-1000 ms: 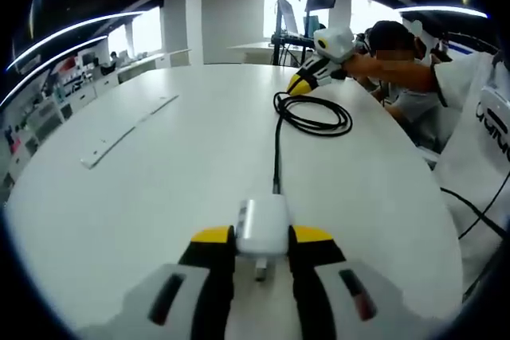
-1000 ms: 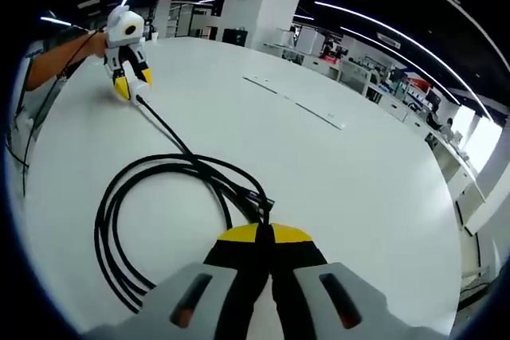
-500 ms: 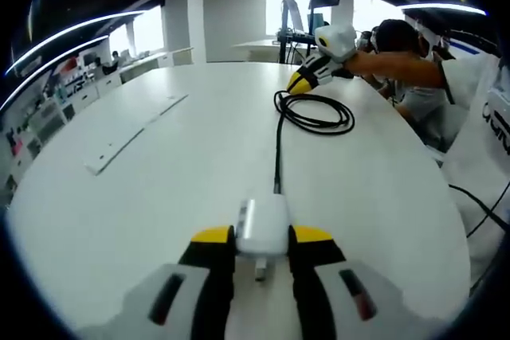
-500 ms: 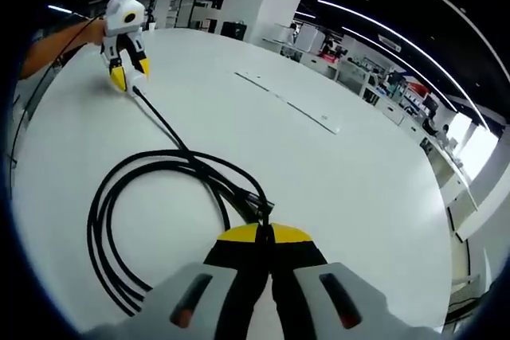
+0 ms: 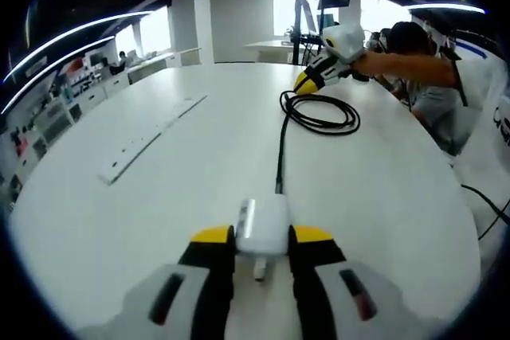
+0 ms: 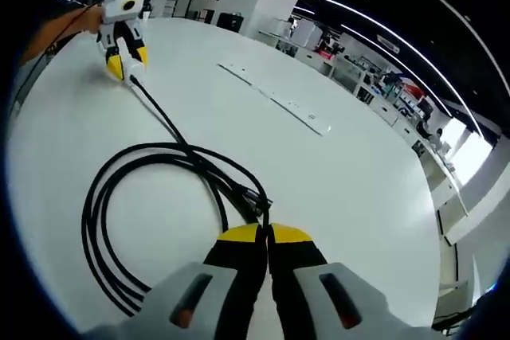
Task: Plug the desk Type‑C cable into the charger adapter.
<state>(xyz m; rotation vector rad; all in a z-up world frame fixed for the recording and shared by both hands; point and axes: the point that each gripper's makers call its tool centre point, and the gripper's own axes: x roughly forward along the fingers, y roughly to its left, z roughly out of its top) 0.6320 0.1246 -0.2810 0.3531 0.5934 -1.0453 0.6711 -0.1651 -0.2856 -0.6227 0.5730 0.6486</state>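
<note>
One white charger adapter [image 5: 262, 228], boxy with rounded corners, is sitting clamped between the yellow-tipped jaws of the left gripper [image 5: 262, 236] low in the left gripper view, its metal prong pointing back toward the camera. One black cable [image 5: 280, 145] is running from the adapter's far face straight across the white table [image 5: 159, 197] and is ending in a flat coil of several loops near the far edge. In the right gripper view the same cable [image 6: 119, 197] is lying coiled just ahead of the right gripper [image 6: 266, 236], whose jaws are pressing together on a strand of it, beside a small metal connector [image 6: 256, 197]; whether the strand is truly pinched or just lying under the tips is hard to tell. The left gripper [image 6: 121, 37] is appearing far off in that view, at the other end of the cable run.

Wide bare tabletop is lying open on every side of the adapter. One long flat pale strip [image 5: 151, 137] is lying well apart to the left. A person's arm [image 5: 414, 65] is reaching in at the far right edge. No writing on the adapter is reading clearly.
</note>
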